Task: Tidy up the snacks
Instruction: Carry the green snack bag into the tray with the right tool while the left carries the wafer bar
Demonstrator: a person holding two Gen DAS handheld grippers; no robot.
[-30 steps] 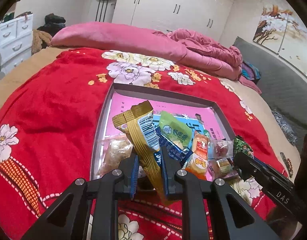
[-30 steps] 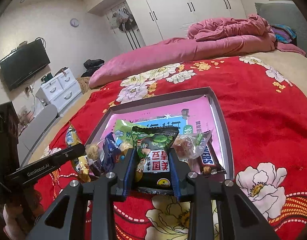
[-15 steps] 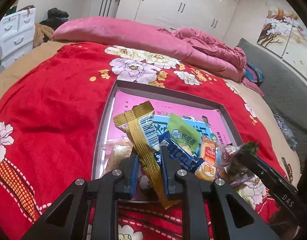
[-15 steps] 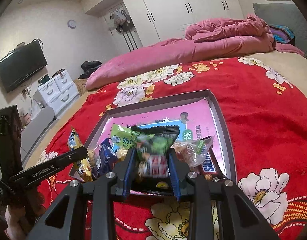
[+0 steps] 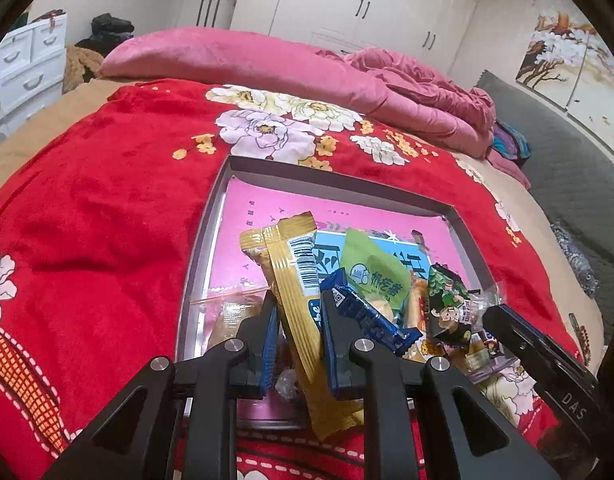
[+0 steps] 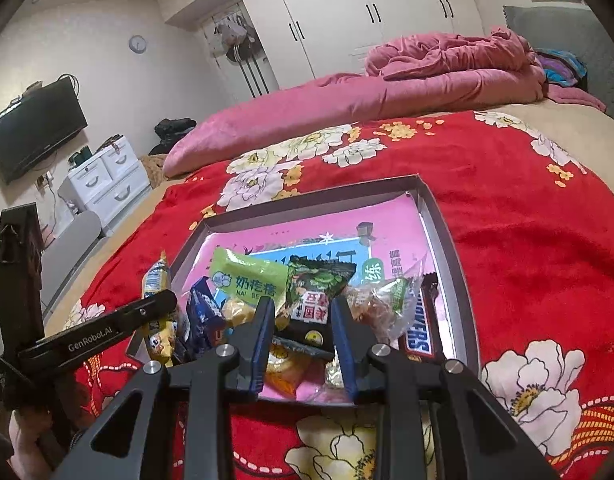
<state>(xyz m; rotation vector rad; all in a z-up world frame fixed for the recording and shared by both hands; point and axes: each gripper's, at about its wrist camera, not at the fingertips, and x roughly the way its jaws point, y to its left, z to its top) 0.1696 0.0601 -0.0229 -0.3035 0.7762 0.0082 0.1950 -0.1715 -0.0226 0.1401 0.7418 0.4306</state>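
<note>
While the left wrist camera is looking down over the bed, the left gripper (image 5: 297, 312) is pinching a gold snack packet (image 5: 297, 296) between its blue pads, and the packet is standing tilted, with its top end over the shallow grey tray (image 5: 339, 178) and its bottom end hanging past the near rim of the tray. The tray is lying on a red flowered blanket (image 5: 91, 216) and its floor is showing a pink printed sheet (image 5: 259, 216). Just right of the gold packet, a blue wrapper (image 5: 367, 312) and a light green packet (image 5: 373, 276) are lying in the tray, and further right the right gripper (image 5: 495, 308) is reaching in from the lower right edge with a dark green pea packet (image 5: 447, 300) at its tips. From the right wrist camera, the right gripper (image 6: 301, 320) is pressing its two fingers on the sides of the dark green pea packet (image 6: 317, 292), which is standing upright over the near part of the tray (image 6: 439, 216). Beside it, a clear bag of sweets (image 6: 381, 300) and a Snickers bar (image 6: 421, 326) are lying to the right, and the light green packet (image 6: 251, 280) and the blue wrapper (image 6: 205, 314) to the left. At the left edge the left gripper (image 6: 163, 304) is reaching toward the tray with the gold snack packet (image 6: 157, 276) at its tip. A pink quilt (image 6: 387, 92) is lying at the far end of the bed.
</note>
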